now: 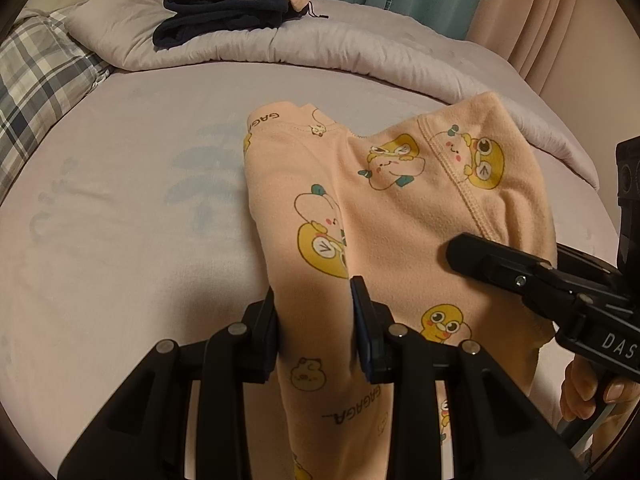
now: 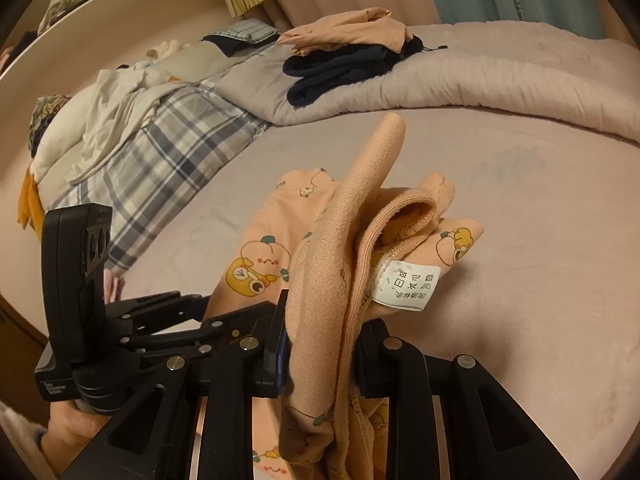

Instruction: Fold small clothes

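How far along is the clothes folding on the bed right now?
Done: a folded peach garment lies on a folded dark garment, stacked on the rolled quilt. In hand: the peach cartoon-print pants, the left gripper clamped on one leg and the right gripper on bunched fabric near the care label. Left: the pants aren't folded flat or stacked yet.

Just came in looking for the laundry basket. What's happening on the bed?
A person is folding peach cartoon-print children's pants on the bed, a pair of tongs in each hand. The left tongs grip one leg; the right tongs pinch the bunched waistband with its care label. Dark and peach clothes sit stacked on the quilt.
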Motion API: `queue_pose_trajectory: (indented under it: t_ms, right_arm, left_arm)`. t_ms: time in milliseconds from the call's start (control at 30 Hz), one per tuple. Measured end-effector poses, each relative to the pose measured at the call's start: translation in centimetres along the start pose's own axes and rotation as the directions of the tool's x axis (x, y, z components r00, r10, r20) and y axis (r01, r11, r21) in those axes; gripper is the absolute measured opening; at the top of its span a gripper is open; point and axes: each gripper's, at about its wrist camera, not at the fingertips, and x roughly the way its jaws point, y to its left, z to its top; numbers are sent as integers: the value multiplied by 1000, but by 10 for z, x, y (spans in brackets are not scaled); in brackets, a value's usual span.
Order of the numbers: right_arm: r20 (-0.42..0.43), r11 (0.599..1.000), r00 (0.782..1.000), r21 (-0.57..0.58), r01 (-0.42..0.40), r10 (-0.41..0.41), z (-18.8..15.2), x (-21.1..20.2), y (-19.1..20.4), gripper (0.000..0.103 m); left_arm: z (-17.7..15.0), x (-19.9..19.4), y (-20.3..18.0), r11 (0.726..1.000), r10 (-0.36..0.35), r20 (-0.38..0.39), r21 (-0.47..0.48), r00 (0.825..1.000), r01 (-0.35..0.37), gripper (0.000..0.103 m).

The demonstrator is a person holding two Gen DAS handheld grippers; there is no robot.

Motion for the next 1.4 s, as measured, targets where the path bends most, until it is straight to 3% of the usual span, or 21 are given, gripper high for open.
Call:
queue_pose_trajectory:
  t_ms: [1400]
  right_arm:
    - [-54,998,998,57,24,-21,0,23,-18,28]
  left_arm:
    - [-2,23,2,1000,24,-50,-3,998,-24,35]
